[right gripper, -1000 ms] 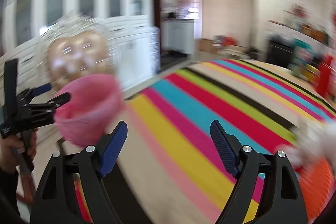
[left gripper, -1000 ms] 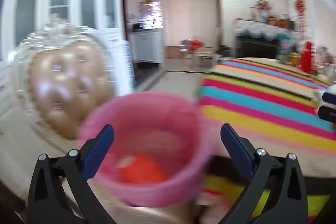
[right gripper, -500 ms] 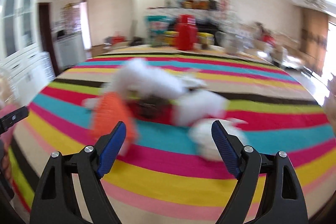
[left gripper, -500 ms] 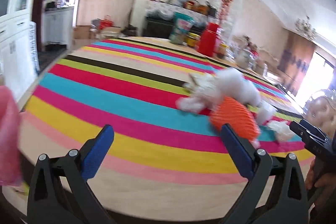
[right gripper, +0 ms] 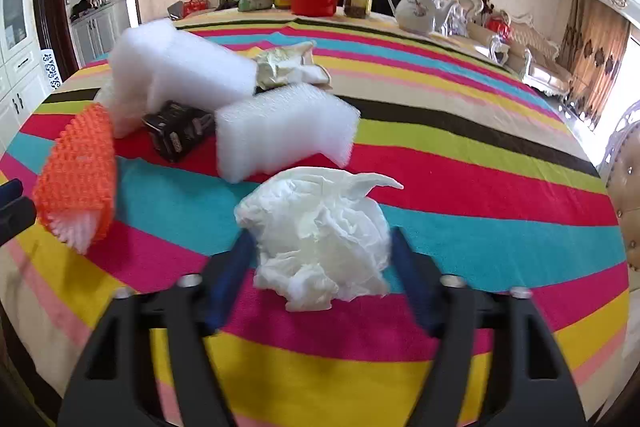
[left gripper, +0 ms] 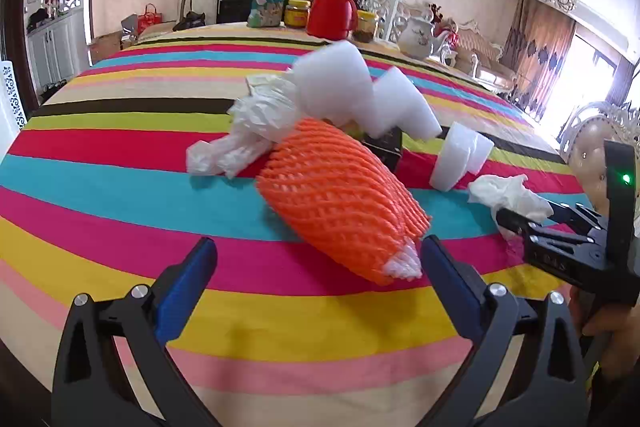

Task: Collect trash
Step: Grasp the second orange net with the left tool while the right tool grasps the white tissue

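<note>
So the crumpled white tissue (right gripper: 320,239) sits right between the right gripper (right gripper: 320,255) fingers, whose jaws are closing in on it but don't look like they're pressing yet. Just ahead of that claw are white foam blocks (right gripper: 280,135) and a black box (right gripper: 176,135). The left gripper (left gripper: 316,267) is wide open and empty, with the orange foam net sleeve (left gripper: 340,195) lying just past its tips on the striped tablecloth (left gripper: 120,187).
</note>
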{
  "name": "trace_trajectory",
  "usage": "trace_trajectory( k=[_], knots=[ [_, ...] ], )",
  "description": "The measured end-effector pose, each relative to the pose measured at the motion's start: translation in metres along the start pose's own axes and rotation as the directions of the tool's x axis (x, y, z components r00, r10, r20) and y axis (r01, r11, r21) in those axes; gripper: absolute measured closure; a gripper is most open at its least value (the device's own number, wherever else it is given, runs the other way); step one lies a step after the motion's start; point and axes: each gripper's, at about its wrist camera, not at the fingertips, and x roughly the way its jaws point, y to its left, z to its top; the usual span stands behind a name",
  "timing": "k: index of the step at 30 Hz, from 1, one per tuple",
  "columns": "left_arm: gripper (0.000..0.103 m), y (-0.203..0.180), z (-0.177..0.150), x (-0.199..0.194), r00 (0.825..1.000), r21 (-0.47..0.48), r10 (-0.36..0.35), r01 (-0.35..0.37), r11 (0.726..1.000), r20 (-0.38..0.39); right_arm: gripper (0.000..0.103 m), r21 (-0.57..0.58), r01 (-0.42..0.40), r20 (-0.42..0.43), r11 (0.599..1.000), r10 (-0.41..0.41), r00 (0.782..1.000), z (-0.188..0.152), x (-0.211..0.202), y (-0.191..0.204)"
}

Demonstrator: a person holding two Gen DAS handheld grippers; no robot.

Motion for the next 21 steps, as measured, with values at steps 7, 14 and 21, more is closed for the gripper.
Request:
trace_trajectory(
  k=[7,14,21],
  knots=[
    [0.005,-0.002,0.009,0.018,1.0,-0.018,0.02,-0.02,1.0,-0.016,0.087,0.118,-0.087,0.068,0.989,0.079,0.995,0.001,-0.008,-0.025],
    [0.019,0.0,0.023,0.04,0.999,-0.083,0.005,-0.009,0.996,-0.041,0.087,0.113,-0.124,0.082,0.986,0.115,0.99,0.001,-0.013,-0.024],
    [0.081,-0.01,0.02,0.041,0.999,0.02,0.033,-0.032,0.999,-0.03,0.087,0.112,-0.152,0.102,0.982,0.141,0.985,-0.005,-0.021,-0.024]
  ],
)
